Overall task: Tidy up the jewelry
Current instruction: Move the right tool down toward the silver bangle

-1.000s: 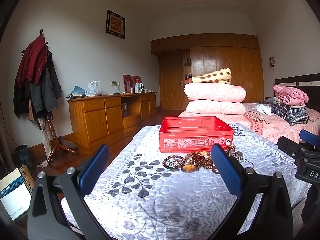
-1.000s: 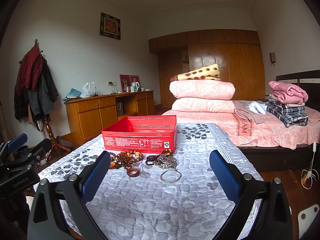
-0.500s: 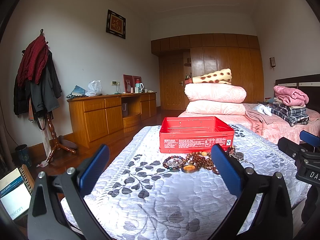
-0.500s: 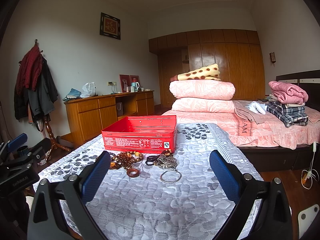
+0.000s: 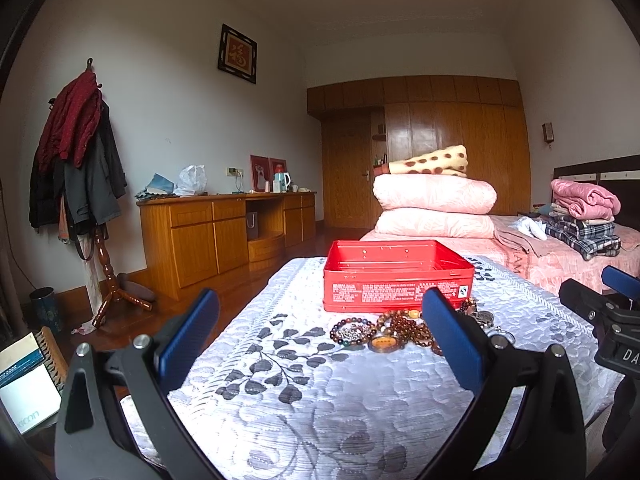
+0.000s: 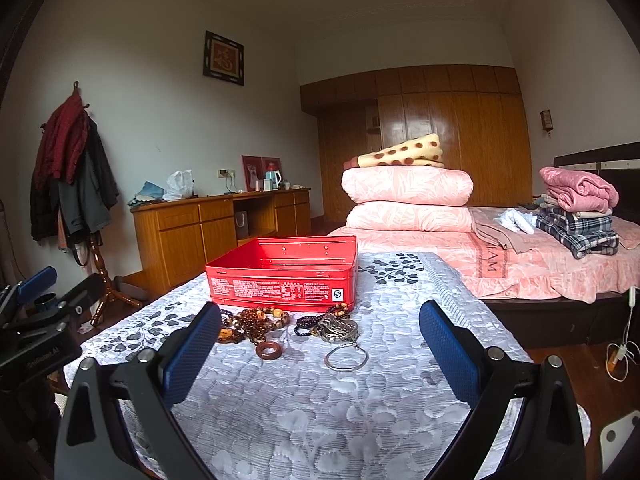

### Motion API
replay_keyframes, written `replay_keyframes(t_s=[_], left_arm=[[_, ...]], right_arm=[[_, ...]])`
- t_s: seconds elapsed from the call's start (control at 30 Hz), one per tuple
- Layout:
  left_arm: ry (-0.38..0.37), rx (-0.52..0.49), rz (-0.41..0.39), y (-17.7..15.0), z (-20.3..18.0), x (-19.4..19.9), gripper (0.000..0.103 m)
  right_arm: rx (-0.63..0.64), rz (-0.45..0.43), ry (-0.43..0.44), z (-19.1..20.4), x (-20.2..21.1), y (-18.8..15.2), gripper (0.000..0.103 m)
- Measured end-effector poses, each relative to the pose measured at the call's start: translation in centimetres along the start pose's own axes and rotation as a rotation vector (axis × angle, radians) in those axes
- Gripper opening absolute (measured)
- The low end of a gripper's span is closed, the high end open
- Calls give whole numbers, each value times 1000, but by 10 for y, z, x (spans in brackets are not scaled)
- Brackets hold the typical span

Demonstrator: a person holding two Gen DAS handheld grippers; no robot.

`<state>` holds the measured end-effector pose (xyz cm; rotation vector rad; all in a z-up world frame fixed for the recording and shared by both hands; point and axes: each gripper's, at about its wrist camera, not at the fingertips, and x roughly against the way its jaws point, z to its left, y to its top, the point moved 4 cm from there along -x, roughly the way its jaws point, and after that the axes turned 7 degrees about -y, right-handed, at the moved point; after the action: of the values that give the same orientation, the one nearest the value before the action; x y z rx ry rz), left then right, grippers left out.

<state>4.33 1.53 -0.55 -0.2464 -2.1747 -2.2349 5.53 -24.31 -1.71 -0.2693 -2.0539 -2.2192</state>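
- You are holding the left hand-held gripper (image 5: 320,344) released, its blue pads (image 5: 188,336) spread wide and grasping nothing, hovering above the quilted white cover (image 5: 320,400).
- You are keeping the right hand-held gripper (image 6: 316,352) released too, fingers wide apart and gripping nothing; in the left view it is showing at 3 o'clock.
- Just past your right fingertips, a brown ring (image 6: 269,350) and a silver bangle (image 6: 346,357) are lying on the cover at 12 o'clock, slightly apart from each other.
- Beyond them, the amber bead strands (image 6: 256,322) are sitting at 11 o'clock, and a dark bead string with a metal piece (image 6: 334,326) is resting beside them.
- In the left view, a multicoloured bead bracelet (image 5: 353,332) is lying at 12 o'clock, beside an amber oval pendant (image 5: 385,343).
- Behind the jewelry, the open red tin box (image 6: 284,276) is standing just beyond the beads.
- Farther off, the pink bed (image 6: 520,264) is carrying folded quilts (image 6: 408,200) at 1 o'clock.
- The wooden sideboard (image 5: 216,236) is standing against the wall at 10 o'clock.
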Motion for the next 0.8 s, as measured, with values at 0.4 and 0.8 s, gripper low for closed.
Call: replay_keyframes(t_s=[0.4, 0.8], left_arm=[[-37, 17, 17, -24, -4, -24, 98], [-94, 93, 48, -47, -10, -53, 98]], right_arm=[[-33, 152, -29, -11, -64, -32, 97], [-18, 255, -132, -15, -106, -47, 68]])
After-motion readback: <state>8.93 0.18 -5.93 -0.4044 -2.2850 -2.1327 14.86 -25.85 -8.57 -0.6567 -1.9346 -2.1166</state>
